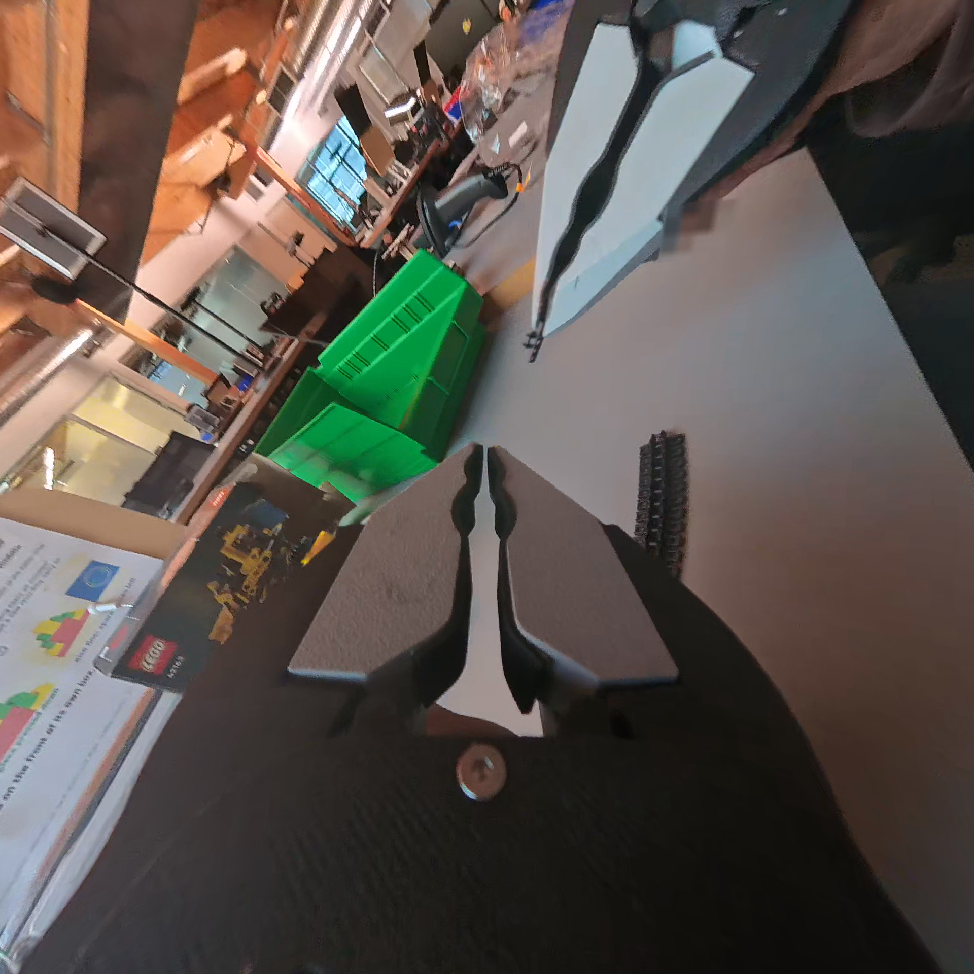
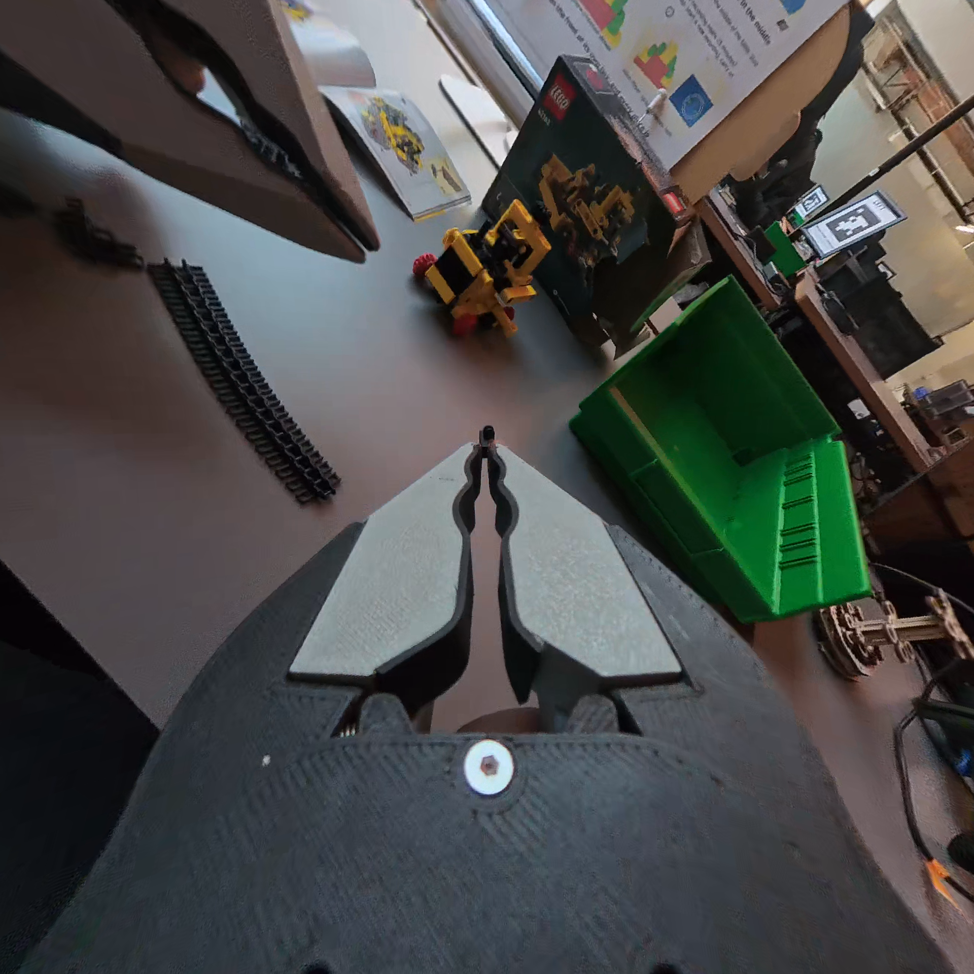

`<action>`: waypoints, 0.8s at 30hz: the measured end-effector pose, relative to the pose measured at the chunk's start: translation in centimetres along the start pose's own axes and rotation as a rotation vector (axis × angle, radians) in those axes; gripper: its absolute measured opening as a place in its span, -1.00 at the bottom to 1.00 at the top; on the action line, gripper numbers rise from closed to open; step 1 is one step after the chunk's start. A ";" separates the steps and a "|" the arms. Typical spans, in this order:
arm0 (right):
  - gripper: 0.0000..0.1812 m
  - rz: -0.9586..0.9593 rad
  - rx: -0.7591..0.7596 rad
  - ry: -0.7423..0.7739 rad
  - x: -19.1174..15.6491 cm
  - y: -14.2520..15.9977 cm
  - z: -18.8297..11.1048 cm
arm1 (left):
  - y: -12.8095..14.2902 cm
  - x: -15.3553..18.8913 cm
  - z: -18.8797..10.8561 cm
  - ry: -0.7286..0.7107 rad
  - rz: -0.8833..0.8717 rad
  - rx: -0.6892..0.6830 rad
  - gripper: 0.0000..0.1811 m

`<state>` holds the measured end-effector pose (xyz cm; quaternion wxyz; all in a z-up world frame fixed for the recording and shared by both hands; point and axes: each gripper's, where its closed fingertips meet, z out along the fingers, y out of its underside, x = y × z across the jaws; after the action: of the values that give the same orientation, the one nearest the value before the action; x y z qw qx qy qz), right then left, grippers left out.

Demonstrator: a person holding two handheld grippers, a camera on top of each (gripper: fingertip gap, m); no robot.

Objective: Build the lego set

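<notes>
A: What did the left hand-held gripper (image 1: 485, 452) have?

B: Its tips were almost together, and in the right wrist view it seemed to pinch the end of a black track chain (image 2: 271, 150). I could not be fully sure of it. A finished track strip (image 2: 242, 382) lay flat on the worktop (image 2: 395, 379) just beside.

A: And the right hand-held gripper (image 2: 486, 450)?

B: Nearly closed on a small black link (image 2: 487, 433), which stood out past the tips. The yellow bulldozer model (image 2: 485, 271) waited farther off, in front of the set box (image 2: 585, 211), with the green bin (image 2: 738, 458) at the right.

A: How to do it well?

B: I think the link should come straight to the chain's free end, with the left one holding steady, and press until it clicks.
</notes>
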<state>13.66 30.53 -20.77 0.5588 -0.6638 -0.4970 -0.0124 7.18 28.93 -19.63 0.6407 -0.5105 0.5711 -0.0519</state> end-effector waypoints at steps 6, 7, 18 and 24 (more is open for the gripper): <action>-1.00 -0.220 -0.070 -0.010 -2.1 1.2 0.3 | 0.9 -0.3 0.3 -0.001 -0.037 -0.037 -1.00; -1.00 -0.254 -0.077 -0.031 -2.7 1.4 0.3 | 1.0 -0.4 0.4 -0.004 -0.040 -0.040 -1.00; -1.00 -0.550 -0.188 -0.111 -4.3 2.6 1.0 | 1.1 -0.3 0.4 -0.002 -0.037 -0.035 -1.00; -1.00 -0.652 -0.234 -0.148 -5.1 3.3 1.3 | 1.4 -0.7 0.4 -0.006 -0.071 -0.052 -1.00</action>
<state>12.64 28.58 -26.57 0.4081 -0.5289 -0.7170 -0.1990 6.55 30.30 -20.26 0.6268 -0.5471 0.5517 -0.0585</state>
